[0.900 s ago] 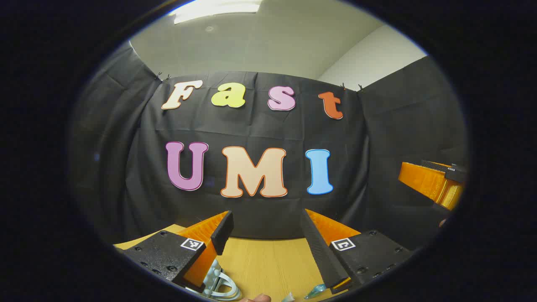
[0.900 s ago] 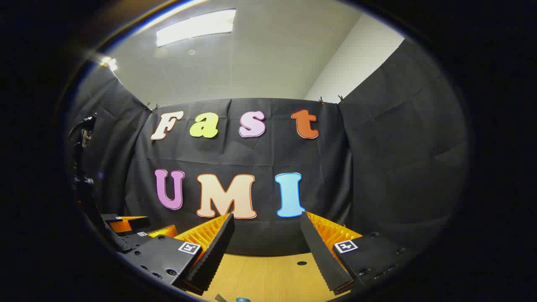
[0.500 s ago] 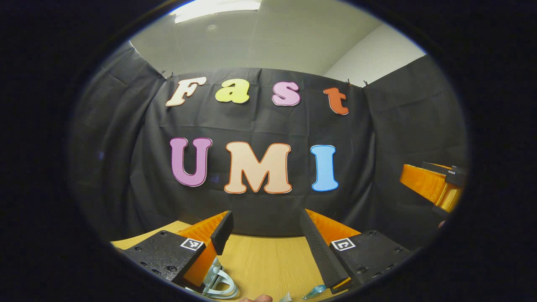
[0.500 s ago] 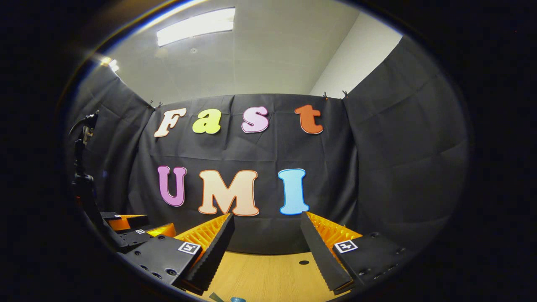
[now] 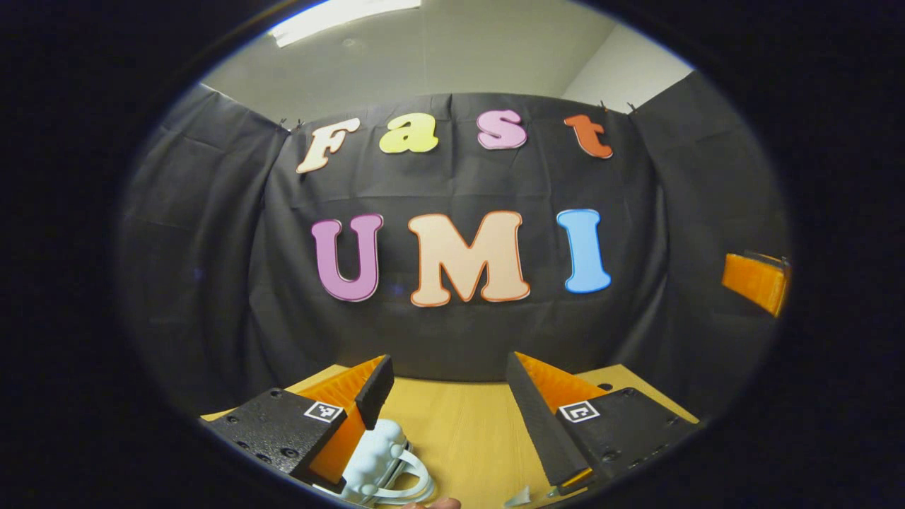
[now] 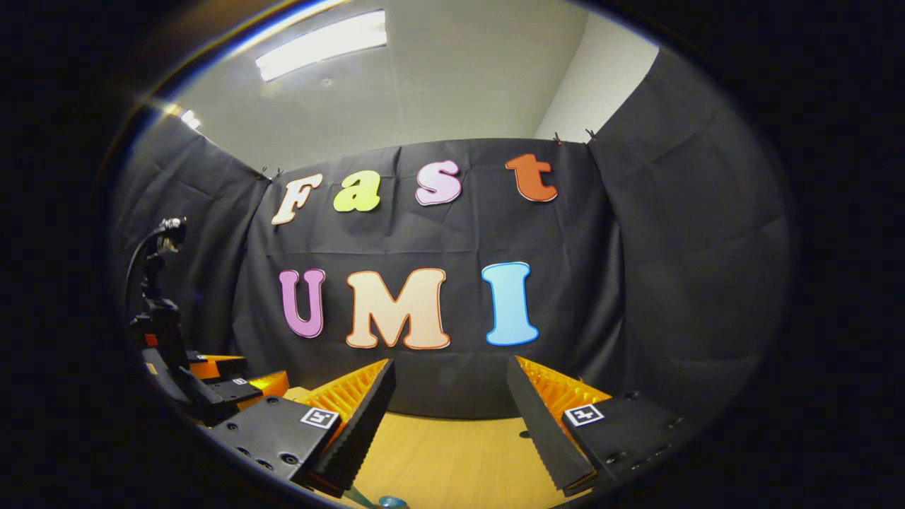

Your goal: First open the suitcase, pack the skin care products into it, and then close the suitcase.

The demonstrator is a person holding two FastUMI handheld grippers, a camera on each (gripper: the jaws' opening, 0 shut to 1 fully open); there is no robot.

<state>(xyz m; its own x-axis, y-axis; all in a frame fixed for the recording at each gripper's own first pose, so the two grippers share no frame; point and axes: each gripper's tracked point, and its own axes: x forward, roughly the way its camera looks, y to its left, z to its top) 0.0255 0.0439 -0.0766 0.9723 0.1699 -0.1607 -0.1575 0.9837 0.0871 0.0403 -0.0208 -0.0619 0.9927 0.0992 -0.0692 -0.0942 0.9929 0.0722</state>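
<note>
My left gripper (image 5: 447, 382) is open with nothing between its fingers, held low over the wooden table (image 5: 459, 431). Just behind its left finger sits a pale, bumpy object with a looped handle (image 5: 382, 459); what it is I cannot tell. A small clear piece (image 5: 520, 497) lies at the bottom edge near the right finger. My right gripper (image 6: 450, 378) is also open and empty above the table (image 6: 452, 459). A small teal item (image 6: 385, 502) peeks in at the bottom of the right gripper view. The left gripper (image 6: 219, 389) shows at that view's left, and the right gripper (image 5: 756, 283) at the left gripper view's right edge.
The black cloth wall (image 5: 452, 332) closes off the table's far side. A dark stand with a cable (image 6: 159, 283) rises at the left. A small hole (image 6: 527, 434) marks the tabletop. A fingertip (image 5: 431, 503) pokes in at the bottom edge.
Both views have tipped down and swung left, so the wall has risen and shifted right. More of the pale bumpy object shows by the left finger. The right gripper has slid toward the left gripper view's edge.
</note>
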